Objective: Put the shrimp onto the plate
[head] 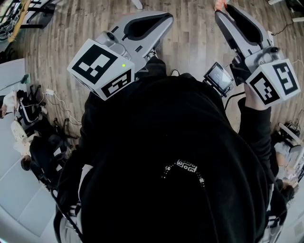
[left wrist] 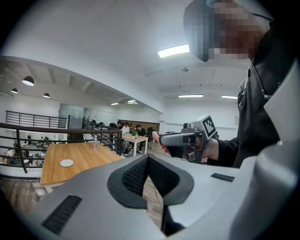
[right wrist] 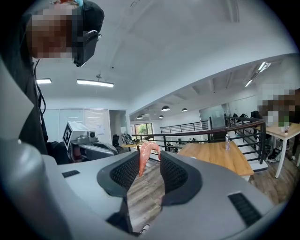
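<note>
A pink curved shrimp point(right wrist: 146, 154) hangs between the pads of my right gripper point(right wrist: 149, 161), which is shut on it and held in the air over the wooden floor. The left gripper view shows the same shrimp point(left wrist: 156, 137) sticking out of the right gripper's tip. In the head view the shrimp point(head: 219, 4) is an orange speck at the top edge. My left gripper point(left wrist: 147, 158) is shut with nothing in it and is raised beside the right one. A small white plate point(left wrist: 66, 163) lies on a wooden table point(left wrist: 79, 157) far off to the left.
The person's dark-clothed body point(head: 175, 166) fills the middle of the head view. A black railing point(left wrist: 28, 129) runs behind the wooden table point(right wrist: 215, 154), where a bottle point(right wrist: 227, 142) stands. Cables and gear point(head: 33, 118) lie on the floor at the left.
</note>
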Available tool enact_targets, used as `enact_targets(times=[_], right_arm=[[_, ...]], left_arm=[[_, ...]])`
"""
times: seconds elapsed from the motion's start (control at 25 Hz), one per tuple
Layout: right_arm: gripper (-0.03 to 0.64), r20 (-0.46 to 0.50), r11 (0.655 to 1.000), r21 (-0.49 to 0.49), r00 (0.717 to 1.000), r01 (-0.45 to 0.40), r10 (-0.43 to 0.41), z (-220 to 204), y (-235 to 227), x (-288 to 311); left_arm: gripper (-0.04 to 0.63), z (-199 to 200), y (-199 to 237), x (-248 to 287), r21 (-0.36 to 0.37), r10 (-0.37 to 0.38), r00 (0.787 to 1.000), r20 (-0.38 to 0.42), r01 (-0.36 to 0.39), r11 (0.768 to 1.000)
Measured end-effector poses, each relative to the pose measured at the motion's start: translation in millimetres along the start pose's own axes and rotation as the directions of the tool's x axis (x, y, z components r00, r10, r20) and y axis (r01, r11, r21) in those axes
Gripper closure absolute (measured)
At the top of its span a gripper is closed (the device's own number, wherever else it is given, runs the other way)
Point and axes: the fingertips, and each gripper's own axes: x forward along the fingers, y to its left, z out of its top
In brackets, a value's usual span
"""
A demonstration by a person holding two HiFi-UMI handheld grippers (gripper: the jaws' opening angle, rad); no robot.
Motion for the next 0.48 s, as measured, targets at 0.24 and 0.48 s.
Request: enact_targets(times=[0.24, 0.48], right_arm=[[0.467, -0.003, 0.998, 0.036, 0.998, 0.056, -0.055, -7.0, -13.3, -6.3], [0.466, -0.011, 0.994, 0.015, 0.995, 0.104, -0.104, 3.8, -22.8, -1.9]], left_arm=[[0.597, 3.5, 7.1, 10.6, 0.016, -0.022, 1.0, 0.017, 0.021, 1.0], [0.597, 2.6, 17.9, 21.9, 0.01, -0.055, 0.998, 0.012, 0.054, 0.998]])
